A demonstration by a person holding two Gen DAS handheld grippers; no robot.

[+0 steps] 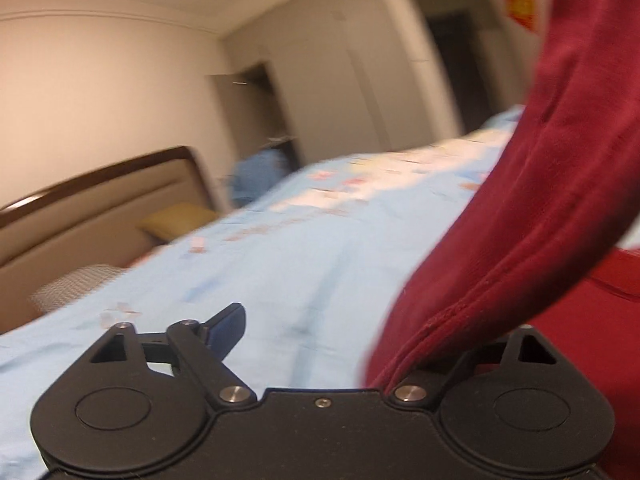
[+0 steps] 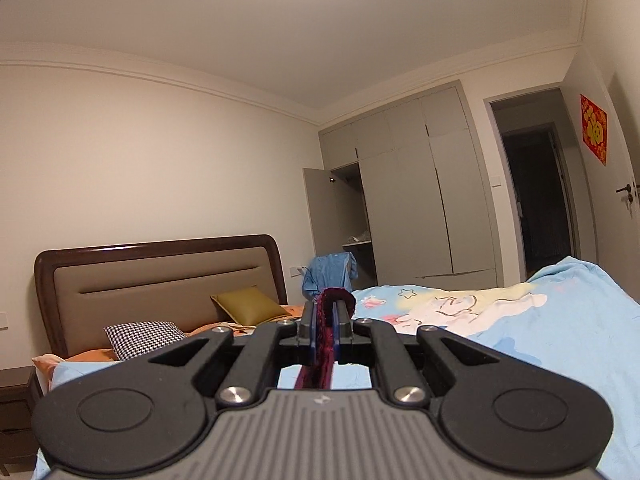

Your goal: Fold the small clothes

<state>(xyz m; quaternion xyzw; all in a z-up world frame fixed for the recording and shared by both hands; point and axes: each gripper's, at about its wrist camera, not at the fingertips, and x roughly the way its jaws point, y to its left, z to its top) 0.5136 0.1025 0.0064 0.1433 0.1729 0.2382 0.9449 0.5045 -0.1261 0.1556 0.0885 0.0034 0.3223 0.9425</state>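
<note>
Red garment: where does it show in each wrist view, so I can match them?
Left wrist: red garment fills the right side, draped over the hand-held gripper's right finger.
Right wrist: a bunched strip of it sits centre, pinched between the fingers.
Shared landmark: the headboard, left in both.

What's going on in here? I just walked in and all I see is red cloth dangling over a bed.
A person is working with a handheld gripper in each hand, folding a dark red garment over a bed with a light blue cartoon-print quilt. The right gripper is shut on a bunched edge of the garment. The left gripper is open; the cloth drapes across its right side, hiding that finger. The left view is blurred, and no fold is visible yet.
</note>
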